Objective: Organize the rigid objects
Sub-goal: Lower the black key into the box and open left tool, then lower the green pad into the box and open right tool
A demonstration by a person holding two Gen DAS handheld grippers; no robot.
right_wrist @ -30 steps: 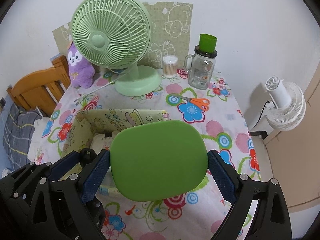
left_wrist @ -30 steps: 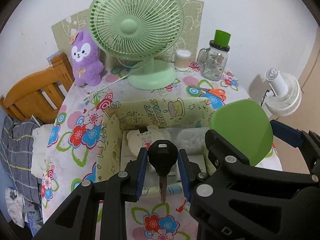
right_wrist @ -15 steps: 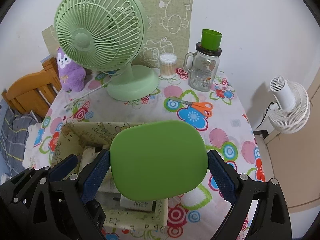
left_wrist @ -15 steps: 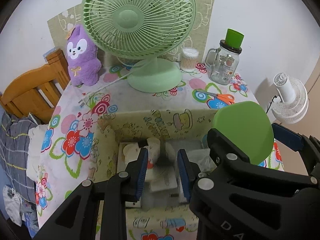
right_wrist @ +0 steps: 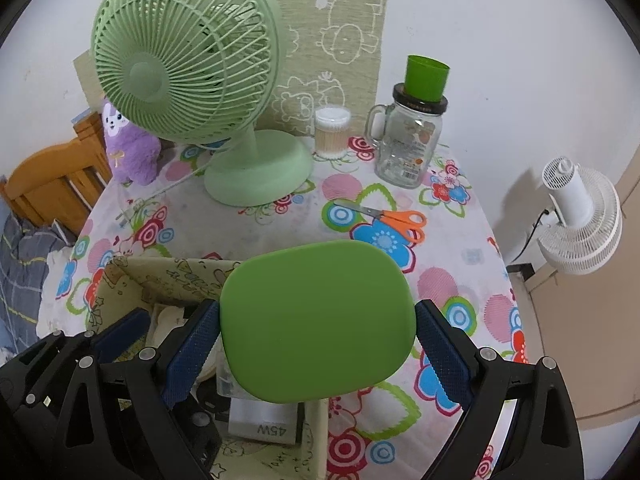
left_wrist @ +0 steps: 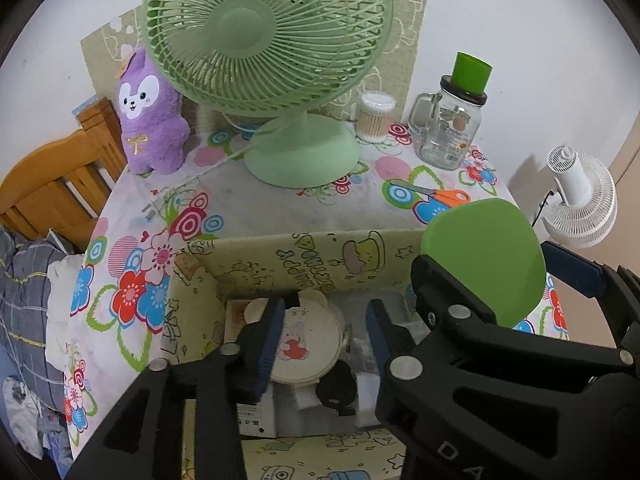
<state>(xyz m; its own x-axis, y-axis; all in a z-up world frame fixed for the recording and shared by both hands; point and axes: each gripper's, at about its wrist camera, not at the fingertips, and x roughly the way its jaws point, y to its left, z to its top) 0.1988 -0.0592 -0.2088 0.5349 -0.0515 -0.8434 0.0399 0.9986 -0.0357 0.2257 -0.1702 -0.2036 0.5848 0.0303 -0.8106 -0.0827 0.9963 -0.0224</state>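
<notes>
Released since a second ago, the black key now lies inside the patterned box, among a round cream tin and white packets. It is dark, with a bulbous head, resting just below the gap of the left tool, whose blue pads stand apart and hold nothing. Further right, the right tool is clamped on a flat, rounded green lid above the box's edge and the floral bench.

My right gripper clamps a green lid between its blue pads. Beyond it lie orange scissors; the patterned box sits lower left.
</notes>
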